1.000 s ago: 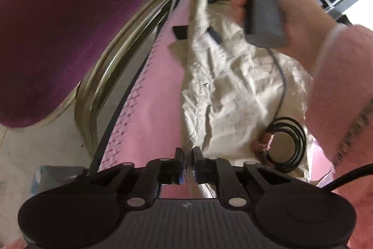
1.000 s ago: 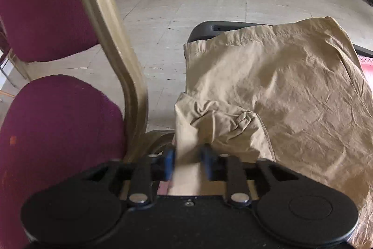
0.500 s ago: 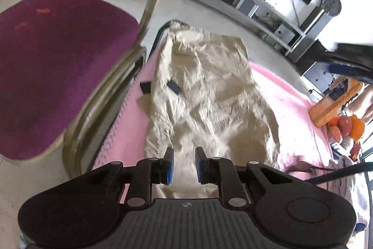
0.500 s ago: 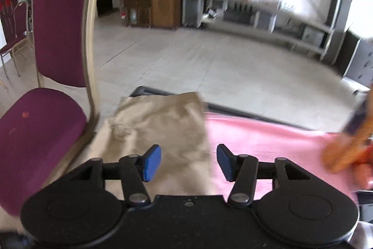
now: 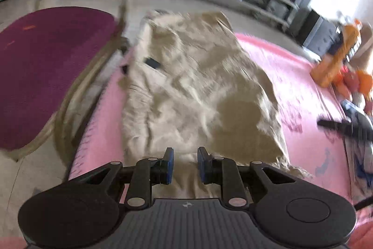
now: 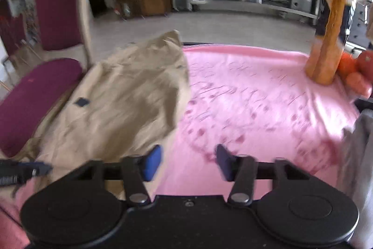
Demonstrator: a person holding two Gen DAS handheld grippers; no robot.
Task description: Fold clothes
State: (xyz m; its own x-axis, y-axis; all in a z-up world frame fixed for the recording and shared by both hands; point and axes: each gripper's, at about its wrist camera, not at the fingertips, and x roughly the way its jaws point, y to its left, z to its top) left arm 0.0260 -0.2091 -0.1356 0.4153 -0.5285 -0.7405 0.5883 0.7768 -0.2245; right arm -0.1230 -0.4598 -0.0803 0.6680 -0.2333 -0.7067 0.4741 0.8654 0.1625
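Far left, off the table's left edge: maroon chair [image 5: 44,67], gilt frame, seat just beside the edge. Table wore a pink cloth [image 5: 291,76]. Khaki garment [image 5: 186,90] lay spread and creased along the left side of the table, far end reaching the far-left corner, near end running under my left gripper [image 5: 183,166]. Small dark patch [image 5: 152,63] on the garment near its left edge. My left gripper hung over the garment's near end, jaws opening, small gap between the blue pads [image 5: 168,165], fabric visible through the gap below, nothing pinched. In the right wrist view the same garment [image 6: 121,104] filled the left half and its right edge fell just beside my right gripper's left pad. My right gripper [image 6: 188,161] sat over bare pink cloth [image 6: 256,97] near the near edge, jaws closing but still apart, nothing between them. Dark blurred object poking in at far left of that view, couldn't tell what. Toward the far-right corner: an orange bottle [image 6: 331,34] upright, with orange-red fruit [image 6: 356,71] just beside it. Grey fabric [image 6: 359,155] at the right edge, blurred.
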